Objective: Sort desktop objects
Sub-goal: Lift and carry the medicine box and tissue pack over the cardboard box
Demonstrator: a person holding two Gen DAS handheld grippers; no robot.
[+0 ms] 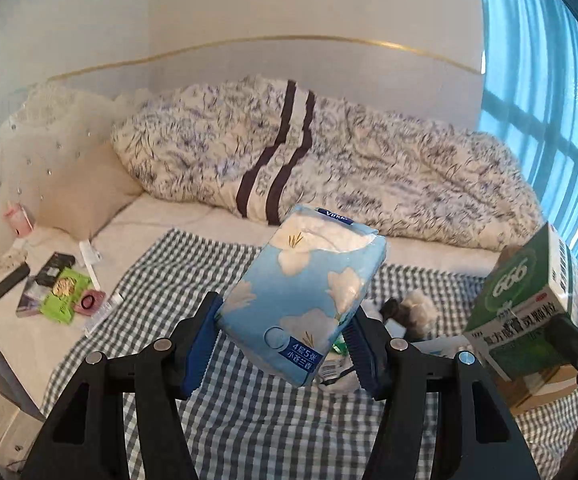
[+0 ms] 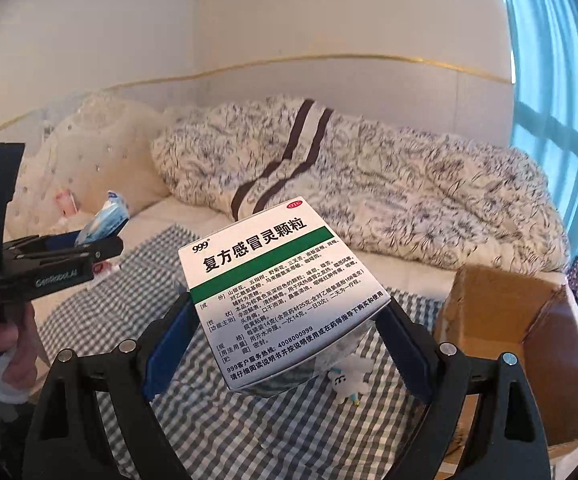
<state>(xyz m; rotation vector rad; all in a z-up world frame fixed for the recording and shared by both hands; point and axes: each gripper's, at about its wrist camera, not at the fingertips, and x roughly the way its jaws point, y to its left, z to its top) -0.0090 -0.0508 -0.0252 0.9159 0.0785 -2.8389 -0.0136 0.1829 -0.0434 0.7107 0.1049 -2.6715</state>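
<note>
From the left wrist, the left tool clamps a blue tissue pack aloft over the checked cloth, long axis pointing ahead. From the right wrist, the right tool grips the medicine box; the open cardboard box lies just to its right, so the right hand is likely nearer.

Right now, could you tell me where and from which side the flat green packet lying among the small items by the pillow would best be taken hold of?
Probably the flat green packet is best taken by its near edge toward the checked cloth, coming low from that side: it lies flat, with small items crowding its other sides. Both sets of jaws are full, so one must unload first.
</note>
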